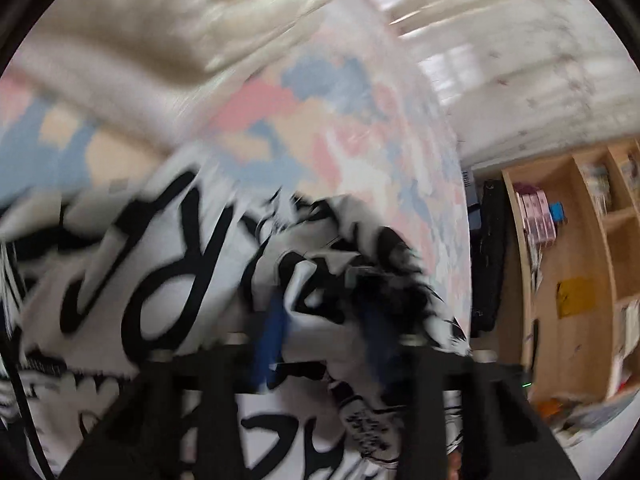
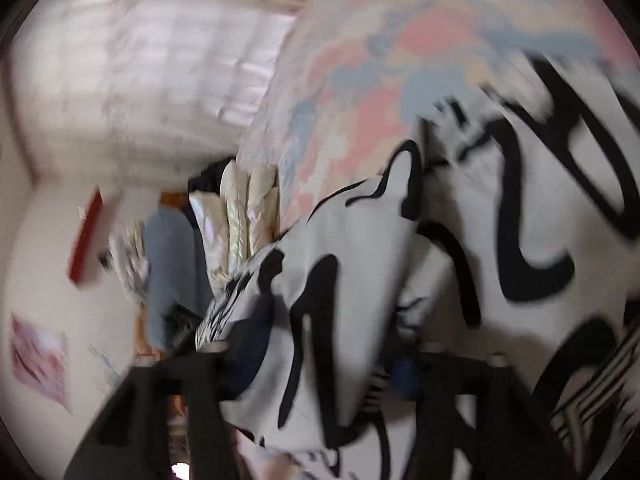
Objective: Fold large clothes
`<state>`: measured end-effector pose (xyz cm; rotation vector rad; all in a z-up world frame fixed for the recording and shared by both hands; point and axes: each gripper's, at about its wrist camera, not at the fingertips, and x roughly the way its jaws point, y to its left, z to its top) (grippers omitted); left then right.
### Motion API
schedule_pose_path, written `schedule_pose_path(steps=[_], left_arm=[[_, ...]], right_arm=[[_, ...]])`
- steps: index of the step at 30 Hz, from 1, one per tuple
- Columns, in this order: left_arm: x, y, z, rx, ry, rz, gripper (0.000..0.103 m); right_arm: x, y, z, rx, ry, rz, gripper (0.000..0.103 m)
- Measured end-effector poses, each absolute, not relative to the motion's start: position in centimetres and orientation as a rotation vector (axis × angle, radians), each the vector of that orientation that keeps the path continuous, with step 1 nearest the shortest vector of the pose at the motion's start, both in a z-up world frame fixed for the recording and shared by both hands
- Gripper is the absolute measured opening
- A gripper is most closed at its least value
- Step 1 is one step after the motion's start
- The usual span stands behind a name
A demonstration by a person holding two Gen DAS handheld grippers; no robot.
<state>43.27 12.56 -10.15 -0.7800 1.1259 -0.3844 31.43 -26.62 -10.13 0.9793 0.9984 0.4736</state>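
White cloth with heavy black lettering fills both wrist views: the garment (image 1: 132, 264) is off the bed (image 1: 320, 120) and carried between the two grippers, bunched at each one. Both pictures are smeared with motion blur, so fine detail is uncertain.

At the left gripper (image 1: 320, 320) a wad of the cloth sits between the blue fingers (image 1: 268, 344), which appear clamped on it. At the right gripper (image 2: 320, 344) a thick fold of the garment (image 2: 360, 264) runs down between the fingers, which also look closed on it, though the blur hides the exact contact. Holding one edge in each gripper seems meant to spread the cloth wide so that it can be laid flat or doubled over; that is a judgement from the pose.

Behind the cloth lies the pastel patchwork bed cover, with a cream quilt (image 1: 160, 20) heaped at one end. That cover is the open room for laying the garment down. The bed's side edge runs close to a wooden shelf (image 1: 568, 280) in the left view, and in the right view it borders folded bedding (image 2: 244, 216) and a wall (image 2: 48, 240). Cloth swung wide could slide over either edge, so the lay-down should aim at the cover's middle.
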Motion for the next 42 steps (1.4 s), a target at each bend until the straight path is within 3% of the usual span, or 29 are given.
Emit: schedule_pose_path(steps=[2,5,11,13,14,15,16,18,20,32,42], left_arm=[[43.0,11.8,-8.9,-0.697,1.038,-0.441,0.022],[41.8,11.0,-8.2,-0.618,0.985,-0.525,0.02],[38.4,10.6,-9.2,-0.587,1.027,-0.617,0.02],[37.2,10.7,-9.5,-0.582,1.043,-0.623,0.02],[36.7,10.9,-9.8,-0.589,1.057,-0.626,0.021],[36.3,11.0,-10.0,-0.601,1.068,-0.633,0.025],[35.9,11.3,-10.3,-0.622,1.081,-0.637,0.029],[35.4,11.7,-11.0,-0.683,1.108,-0.647,0.054],[35.1,12.1,-11.6,-0.733,1.121,-0.659,0.065],[38.0,13.4,-15.4,-1.017,1.057,-0.683,0.07],[39.8,13.0,-15.7,-1.015,1.029,-0.709,0.07]], right_arm=[[32.0,-25.9,-7.7,0.783,0.935,0.501,0.019],[32.1,-25.6,-5.2,0.555,0.825,0.503,0.019],[31.8,-27.7,-7.5,0.574,0.917,0.479,0.022],[30.8,-28.1,-8.9,0.619,1.006,0.473,0.033],[30.3,-28.4,-9.6,0.658,1.042,0.474,0.05],[29.4,-28.8,-10.2,0.706,1.065,0.468,0.063],[28.4,-29.3,-10.5,0.76,1.058,0.471,0.066],[26.6,-29.6,-10.8,0.849,1.026,0.507,0.074],[25.4,-29.3,-10.9,0.88,1.016,0.523,0.077],[22.6,-27.1,-13.6,0.905,1.076,0.502,0.077],[23.7,-24.7,-13.5,0.91,0.981,0.527,0.079]])
